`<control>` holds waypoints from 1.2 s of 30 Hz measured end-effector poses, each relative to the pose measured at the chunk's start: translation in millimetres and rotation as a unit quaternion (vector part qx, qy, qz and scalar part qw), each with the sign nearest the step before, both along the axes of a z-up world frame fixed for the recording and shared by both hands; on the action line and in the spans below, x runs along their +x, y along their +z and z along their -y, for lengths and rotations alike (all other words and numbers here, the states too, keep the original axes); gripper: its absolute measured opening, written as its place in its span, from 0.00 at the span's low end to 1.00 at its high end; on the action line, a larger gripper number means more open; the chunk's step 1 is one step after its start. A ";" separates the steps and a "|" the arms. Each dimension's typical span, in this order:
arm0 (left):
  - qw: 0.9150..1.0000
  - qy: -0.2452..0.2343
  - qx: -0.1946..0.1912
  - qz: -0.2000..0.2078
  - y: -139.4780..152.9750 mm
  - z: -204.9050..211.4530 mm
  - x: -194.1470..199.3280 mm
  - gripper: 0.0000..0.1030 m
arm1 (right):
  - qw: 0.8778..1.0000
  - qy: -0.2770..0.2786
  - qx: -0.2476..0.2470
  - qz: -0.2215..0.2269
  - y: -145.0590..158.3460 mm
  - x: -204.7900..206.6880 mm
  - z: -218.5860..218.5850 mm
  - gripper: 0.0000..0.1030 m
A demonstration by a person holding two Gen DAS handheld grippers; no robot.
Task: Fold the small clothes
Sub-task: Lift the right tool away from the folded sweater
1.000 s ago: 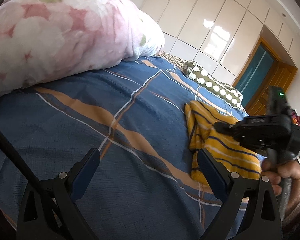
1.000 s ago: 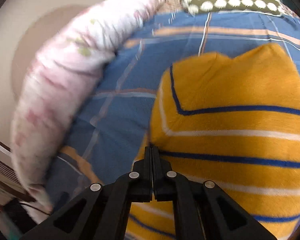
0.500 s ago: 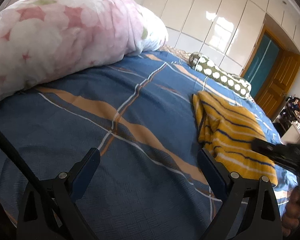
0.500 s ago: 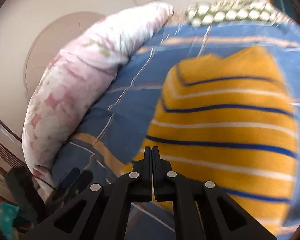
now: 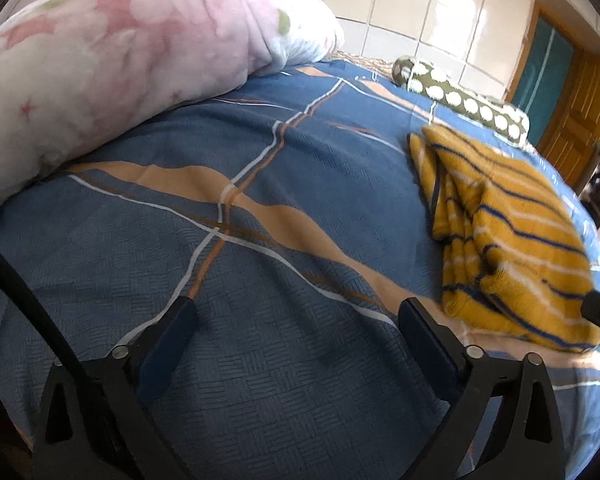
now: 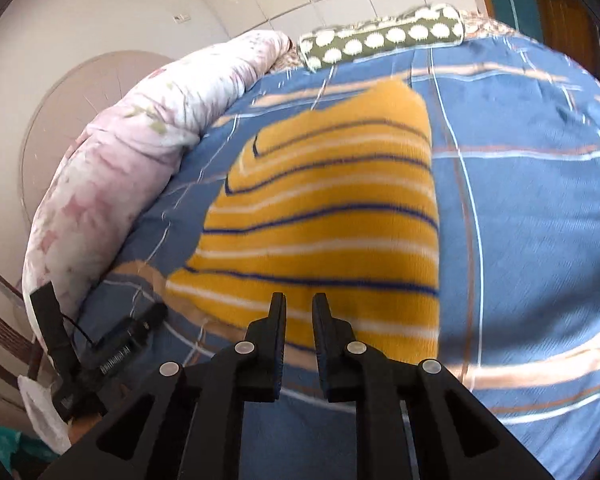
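Yellow striped sweater (image 6: 328, 216), folded into a compact stack with navy and white stripes, lying flat on the blue plaid bedspread (image 5: 260, 248); layered fold edges visible along its left side in the left wrist view (image 5: 496, 232). Right tool (image 6: 299, 308) just above the near edge of the sweater, fingers slightly parted with a narrow gap, nothing between them, not touching the fabric as far as can be told. Left tool (image 5: 296, 312) wide apart, empty, low over bare bedspread to the left of the sweater, its right fingertip near the sweater's near corner. Same tool seen from the right wrist camera (image 6: 132, 340), off the sweater's left near corner. Pink floral comforter (image 5: 120, 60) rolled along the far left side of the bed. Green polka-dot bolster (image 6: 384, 36) at the head of the bed, beyond the sweater, well apart from it. White wardrobe panels (image 5: 440, 20) and wooden door (image 5: 576, 108) behind.
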State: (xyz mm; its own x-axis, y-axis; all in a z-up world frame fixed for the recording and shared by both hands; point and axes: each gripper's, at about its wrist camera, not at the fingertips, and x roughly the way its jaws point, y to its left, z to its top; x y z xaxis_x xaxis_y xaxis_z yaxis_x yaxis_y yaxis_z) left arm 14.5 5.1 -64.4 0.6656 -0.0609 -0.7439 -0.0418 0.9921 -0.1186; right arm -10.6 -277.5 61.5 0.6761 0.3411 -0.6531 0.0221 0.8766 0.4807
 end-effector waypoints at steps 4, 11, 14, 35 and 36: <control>0.999 -0.005 0.037 -0.004 -4.4 8.6 2.0 1.00 | 0.999 0.014 -0.022 -0.038 -25.4 9.1 -12.6 0.29; 0.998 0.000 0.063 -0.019 -7.6 14.2 10.7 1.00 | 0.998 0.013 -0.050 -0.028 -10.9 -20.9 -12.9 0.30; 0.998 0.000 0.061 -0.024 -6.7 13.4 12.6 1.00 | 0.998 0.000 -0.062 -0.031 -9.4 -41.2 -3.7 0.34; 0.987 -0.099 0.061 0.111 136.0 82.1 -169.0 1.00 | 0.990 -0.063 -0.123 0.021 8.5 -149.8 24.1 0.49; 0.987 -0.105 0.066 0.107 136.2 87.1 -171.2 1.00 | 0.989 -0.064 -0.133 0.025 10.6 -153.4 22.3 0.49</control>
State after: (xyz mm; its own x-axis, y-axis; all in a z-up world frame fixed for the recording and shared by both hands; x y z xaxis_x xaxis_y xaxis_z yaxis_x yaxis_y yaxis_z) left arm -156.6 -82.0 71.8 0.7917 -0.1260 -0.5977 0.1774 0.9838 0.0276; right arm -164.0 -299.8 72.1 0.7361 0.0716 -0.6731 0.1222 0.9640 0.2362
